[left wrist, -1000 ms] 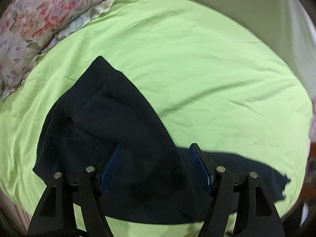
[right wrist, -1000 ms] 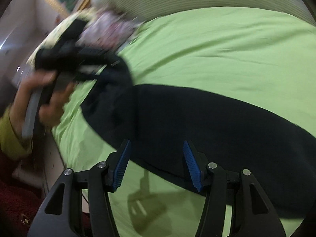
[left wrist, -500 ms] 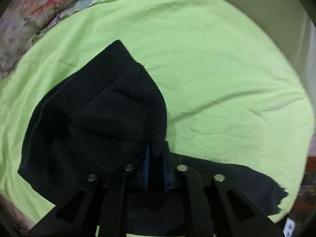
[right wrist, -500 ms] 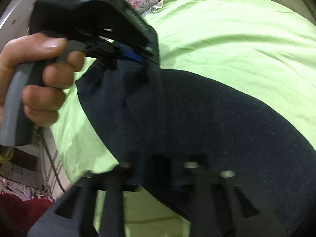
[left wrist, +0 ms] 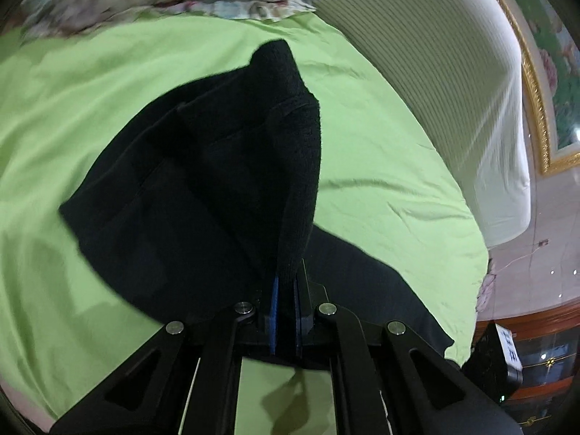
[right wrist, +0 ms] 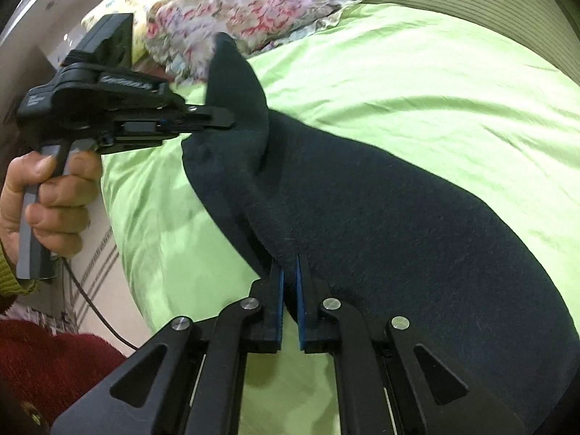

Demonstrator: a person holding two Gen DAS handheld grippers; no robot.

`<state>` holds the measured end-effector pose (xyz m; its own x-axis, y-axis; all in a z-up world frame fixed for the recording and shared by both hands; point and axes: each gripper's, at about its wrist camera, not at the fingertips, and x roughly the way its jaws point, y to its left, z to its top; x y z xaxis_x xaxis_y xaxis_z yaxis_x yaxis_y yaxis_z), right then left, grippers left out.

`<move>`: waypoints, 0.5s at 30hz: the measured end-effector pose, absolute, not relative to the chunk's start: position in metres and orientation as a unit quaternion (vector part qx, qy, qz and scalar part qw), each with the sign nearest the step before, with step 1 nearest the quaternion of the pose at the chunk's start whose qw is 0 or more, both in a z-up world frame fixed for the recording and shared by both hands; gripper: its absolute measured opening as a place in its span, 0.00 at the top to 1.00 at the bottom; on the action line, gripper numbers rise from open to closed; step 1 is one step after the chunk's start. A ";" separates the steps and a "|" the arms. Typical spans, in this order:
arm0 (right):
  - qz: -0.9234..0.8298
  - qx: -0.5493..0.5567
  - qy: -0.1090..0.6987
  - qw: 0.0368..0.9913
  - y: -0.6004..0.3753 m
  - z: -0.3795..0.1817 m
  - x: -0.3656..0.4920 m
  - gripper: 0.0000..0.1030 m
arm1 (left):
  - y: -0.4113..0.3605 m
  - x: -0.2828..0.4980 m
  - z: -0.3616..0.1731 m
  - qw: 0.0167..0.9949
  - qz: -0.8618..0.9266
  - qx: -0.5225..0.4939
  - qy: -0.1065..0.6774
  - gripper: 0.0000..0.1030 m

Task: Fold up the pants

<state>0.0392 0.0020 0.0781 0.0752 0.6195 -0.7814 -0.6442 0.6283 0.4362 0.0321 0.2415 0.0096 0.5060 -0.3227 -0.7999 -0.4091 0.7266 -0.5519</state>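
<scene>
Closing both sets of jaws a moment ago, your left gripper [left wrist: 285, 282] and right gripper [right wrist: 289, 275] now pinch the pants [right wrist: 398, 224] edge, seemingly lifted ahead of them, ready to fold.

Pants [left wrist: 203, 195]: dark thick cloth, fuzzy matt nap, ribbed knit at the edge clamped in the left tool [left wrist: 284, 286]. Bed sheet [left wrist: 90, 83]: lime green cloth, smooth, faint sheen, light creases. Pillow [right wrist: 239, 11]: floral printed cloth, crumpled. Headboard [left wrist: 427, 72]: pale ribbed covering, matt. Right tool [right wrist: 289, 272]: black matt plastic arms, silvery metal rivets, blue ridged pads pinching the pants cloth. Left tool body seen from the right wrist: black plastic, slight gloss, grey matt handle in the left hand [right wrist: 47, 195]. Picture frame [left wrist: 536, 108]: gilded, glossy. Sleeve [right wrist: 43, 362]: red fuzzy knit.
</scene>
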 end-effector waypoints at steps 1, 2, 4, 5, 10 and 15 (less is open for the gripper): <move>0.433 -0.020 0.527 0.731 0.005 0.077 0.038 0.94 | 0.240 0.023 0.009 0.786 0.027 -0.370 0.494 0.96; 0.434 -0.028 0.527 0.730 0.011 0.074 0.040 0.94 | 0.238 0.015 0.010 0.787 0.028 -0.370 0.493 0.96; 0.436 -0.045 0.527 0.728 0.016 0.073 0.038 0.94 | 0.242 0.003 0.008 0.787 0.029 -0.374 0.490 0.96; 0.437 -0.052 0.527 0.727 0.019 0.072 0.038 0.94 | 0.245 -0.008 0.004 0.786 0.031 -0.376 0.490 0.95; 0.442 -0.079 0.530 0.719 0.027 0.066 0.035 0.94 | 0.248 -0.020 -0.011 0.775 0.038 -0.394 0.492 0.95; 0.448 -0.100 0.536 0.709 0.033 0.060 0.034 0.94 | 0.250 -0.034 -0.028 0.766 0.046 -0.397 0.503 0.95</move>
